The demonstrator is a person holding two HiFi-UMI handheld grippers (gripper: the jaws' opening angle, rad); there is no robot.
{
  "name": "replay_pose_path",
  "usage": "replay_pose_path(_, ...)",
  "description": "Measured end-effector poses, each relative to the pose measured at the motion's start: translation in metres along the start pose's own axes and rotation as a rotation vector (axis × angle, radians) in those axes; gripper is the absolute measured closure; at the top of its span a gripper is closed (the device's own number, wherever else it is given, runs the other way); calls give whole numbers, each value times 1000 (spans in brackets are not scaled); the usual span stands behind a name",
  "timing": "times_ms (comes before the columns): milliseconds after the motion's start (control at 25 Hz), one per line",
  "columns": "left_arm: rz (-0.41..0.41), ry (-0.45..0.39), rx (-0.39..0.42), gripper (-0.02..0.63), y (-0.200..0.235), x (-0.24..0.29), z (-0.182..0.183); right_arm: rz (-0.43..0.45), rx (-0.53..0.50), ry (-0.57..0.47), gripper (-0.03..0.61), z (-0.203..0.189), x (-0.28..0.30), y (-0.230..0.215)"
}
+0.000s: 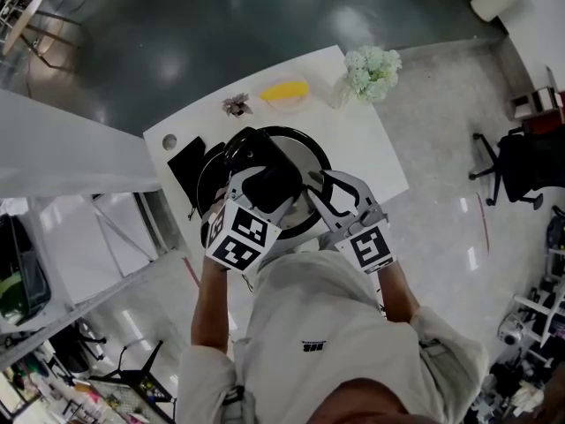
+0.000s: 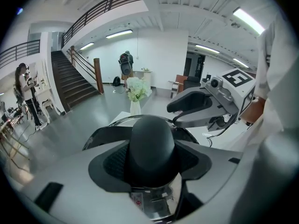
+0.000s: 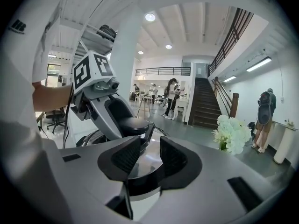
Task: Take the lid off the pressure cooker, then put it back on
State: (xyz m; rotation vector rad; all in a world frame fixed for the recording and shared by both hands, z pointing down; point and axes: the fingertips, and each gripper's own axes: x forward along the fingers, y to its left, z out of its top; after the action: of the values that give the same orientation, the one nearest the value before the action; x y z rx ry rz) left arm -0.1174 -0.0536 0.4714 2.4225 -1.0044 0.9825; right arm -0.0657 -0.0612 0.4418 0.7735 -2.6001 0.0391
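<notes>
Pressure cooker lid [image 1: 307, 164], round and shiny silver with a black rim, sits dead centre on the white surface [image 1: 375, 153], right under the person's chest in the head view. Whether it's seated on the pot or just clear of it, I can't tell from up here. Left gripper [image 2: 152, 163] is on it: the jaws are clamped on either side of the black domed knob [image 2: 152, 141] in the middle of the lid, dark ribbed pads pressed against it, with polished metal and a small label showing just below. Right gripper [image 3: 150, 155] comes in from the other side, its jaws parted by a narrow gap, hanging over the bright metal of the lid with nothing pinched between the pads. A thin black piece shows just beyond their tips, too small to name. Both grippers' cubes of square markers face up at the head camera, near each other. On the far side of the surface there's a bunch of pale white-green flowers [image 1: 372, 71] at the right corner, a yellow item on a small plate [image 1: 284, 91] beside it, a little dried sprig [image 1: 237, 104] left of that, and a flat black rectangle [image 1: 187, 162] just beside the lid's left edge
</notes>
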Motion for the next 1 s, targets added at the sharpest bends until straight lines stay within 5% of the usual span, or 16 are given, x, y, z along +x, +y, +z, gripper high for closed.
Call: replay_pose_path(1000,-95,70,56,327,27,-28,-57,22,-46,17,443,10,42,52)
